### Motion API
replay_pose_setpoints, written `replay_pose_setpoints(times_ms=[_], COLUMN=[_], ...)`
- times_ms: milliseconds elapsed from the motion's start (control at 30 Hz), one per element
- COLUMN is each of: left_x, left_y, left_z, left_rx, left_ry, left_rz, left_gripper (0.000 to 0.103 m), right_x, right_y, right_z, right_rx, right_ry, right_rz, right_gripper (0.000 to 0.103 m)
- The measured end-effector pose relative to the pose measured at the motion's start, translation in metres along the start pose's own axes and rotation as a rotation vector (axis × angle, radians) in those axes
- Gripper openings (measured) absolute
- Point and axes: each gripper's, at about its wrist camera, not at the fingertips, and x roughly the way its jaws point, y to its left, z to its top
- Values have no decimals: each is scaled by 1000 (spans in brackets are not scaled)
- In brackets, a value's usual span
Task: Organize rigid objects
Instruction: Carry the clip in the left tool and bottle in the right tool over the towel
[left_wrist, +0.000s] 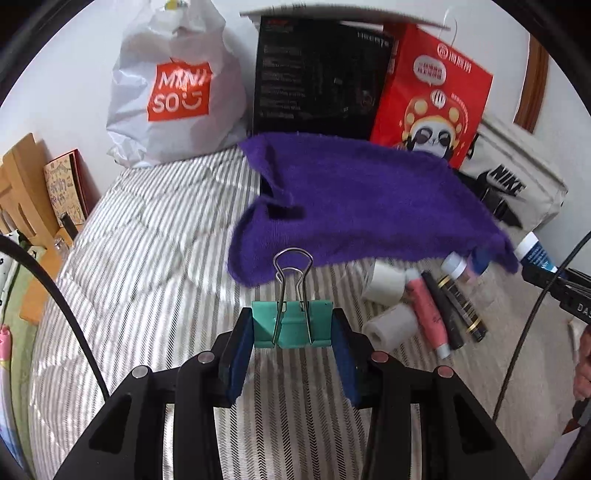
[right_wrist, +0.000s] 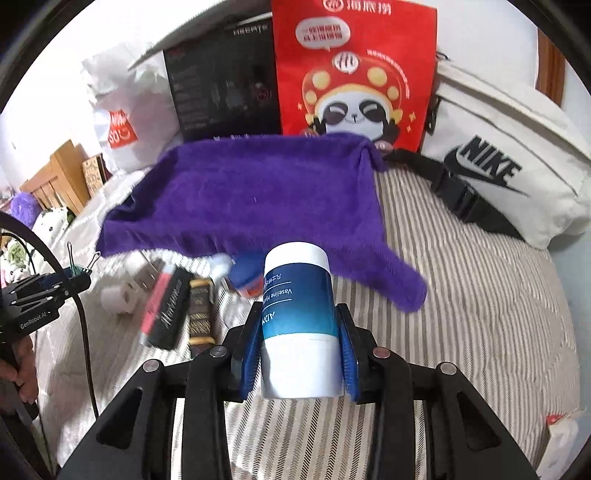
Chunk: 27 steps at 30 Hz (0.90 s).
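Left hand-held gripper (left_wrist: 291, 332): we clamp the green binder clip (left_wrist: 291, 325), handles forward.
Right hand-held gripper (right_wrist: 299, 354): we clamp the Vaseline bottle (right_wrist: 297, 317), long axis forward.
Cosmetics row (left_wrist: 439, 306): on bed, nearer our right.

The clip (left_wrist: 291, 325) has a matt green painted body with shiny wire handles, the tube (right_wrist: 299, 325) is smooth glossy plastic, the towel (left_wrist: 354, 206) is fuzzy purple cloth, and the bedcover (left_wrist: 147, 258) is striped quilted fabric.
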Motion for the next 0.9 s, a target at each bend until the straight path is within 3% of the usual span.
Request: replay_pose_setpoints(times_ms=[100,433,900], left_x=[-13,-23,43], left_y=[4,4,-10], left_z=[17,94,174], left_rx=[-6,28,-11], left_ry=[-28,-122,-113], left_rz=[-39,-40,-86], left_gripper=[39,39,39], right_x=[-10,-10,47], right_y=[2,7,2], right_z=[18,94,186], right_rx=[-10,-42,-22], right_ry=[-31,-104,-125], right_rz=[16,29,52], right_gripper=[37,37,37])
